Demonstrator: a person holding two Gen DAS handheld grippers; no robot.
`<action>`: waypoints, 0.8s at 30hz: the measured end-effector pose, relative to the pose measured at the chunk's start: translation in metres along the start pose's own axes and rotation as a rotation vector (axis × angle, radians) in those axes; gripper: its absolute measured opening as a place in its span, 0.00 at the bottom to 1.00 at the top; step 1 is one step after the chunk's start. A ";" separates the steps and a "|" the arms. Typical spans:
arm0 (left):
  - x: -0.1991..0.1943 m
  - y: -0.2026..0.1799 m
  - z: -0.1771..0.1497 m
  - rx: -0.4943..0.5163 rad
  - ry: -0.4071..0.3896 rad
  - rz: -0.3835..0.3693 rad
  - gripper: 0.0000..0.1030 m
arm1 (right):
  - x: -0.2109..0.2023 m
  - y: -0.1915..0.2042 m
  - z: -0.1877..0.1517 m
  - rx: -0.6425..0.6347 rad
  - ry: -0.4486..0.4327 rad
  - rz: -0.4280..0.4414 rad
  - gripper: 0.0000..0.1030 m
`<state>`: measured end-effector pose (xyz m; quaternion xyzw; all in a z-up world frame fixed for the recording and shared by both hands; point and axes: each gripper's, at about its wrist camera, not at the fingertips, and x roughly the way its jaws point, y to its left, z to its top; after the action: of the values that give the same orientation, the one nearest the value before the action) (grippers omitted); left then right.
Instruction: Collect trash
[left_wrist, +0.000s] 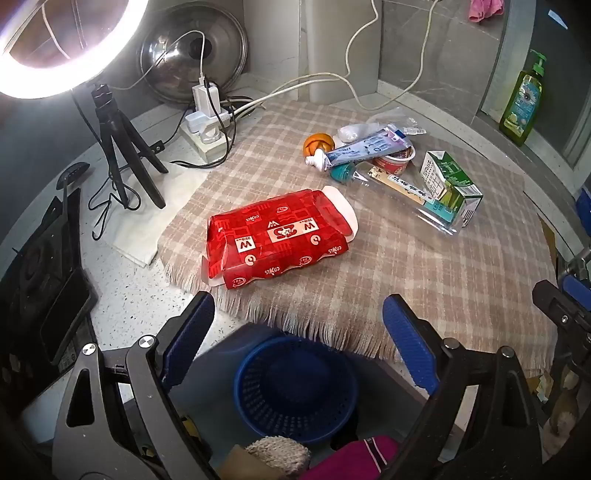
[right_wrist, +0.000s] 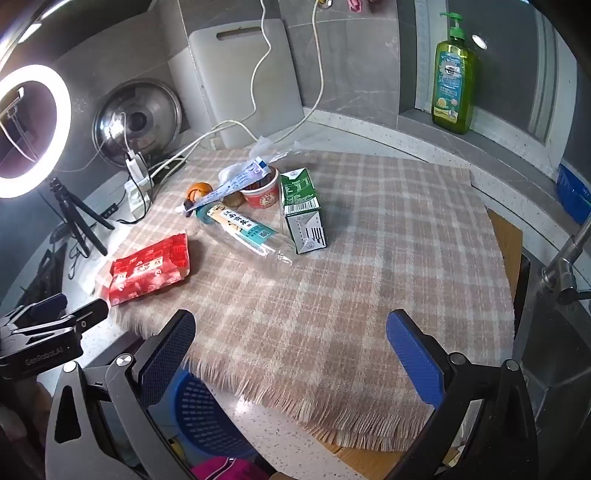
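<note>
Sitting below the counter edge, blue basket (left_wrist: 295, 387) holds nothing.

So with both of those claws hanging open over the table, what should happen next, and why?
Probably the left gripper should move forward onto the red package. It lies alone on the plaid cloth, nearest that gripper, which is open and empty. The blue basket waits just below the counter edge for the drop.

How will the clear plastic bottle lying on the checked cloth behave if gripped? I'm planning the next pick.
The clear plastic bottle looks empty, so probably light. Its thin see-through wall may dent or slip between the pads. It lies on its side, so a nudge could roll it towards the green and white carton beside it.
</note>
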<state>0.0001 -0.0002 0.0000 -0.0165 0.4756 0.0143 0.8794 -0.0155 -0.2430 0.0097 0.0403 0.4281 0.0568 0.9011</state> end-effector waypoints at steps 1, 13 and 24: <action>0.000 0.000 0.000 0.001 -0.003 -0.001 0.92 | 0.000 0.000 0.000 0.000 -0.001 0.002 0.99; 0.000 -0.001 0.000 0.005 -0.005 0.002 0.92 | 0.004 -0.003 -0.001 0.026 0.013 0.009 0.99; 0.000 -0.001 0.000 0.004 -0.004 0.001 0.92 | 0.000 -0.006 0.000 0.046 0.026 0.028 0.99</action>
<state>-0.0001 -0.0008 0.0003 -0.0144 0.4736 0.0138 0.8805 -0.0147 -0.2493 0.0088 0.0665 0.4404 0.0600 0.8933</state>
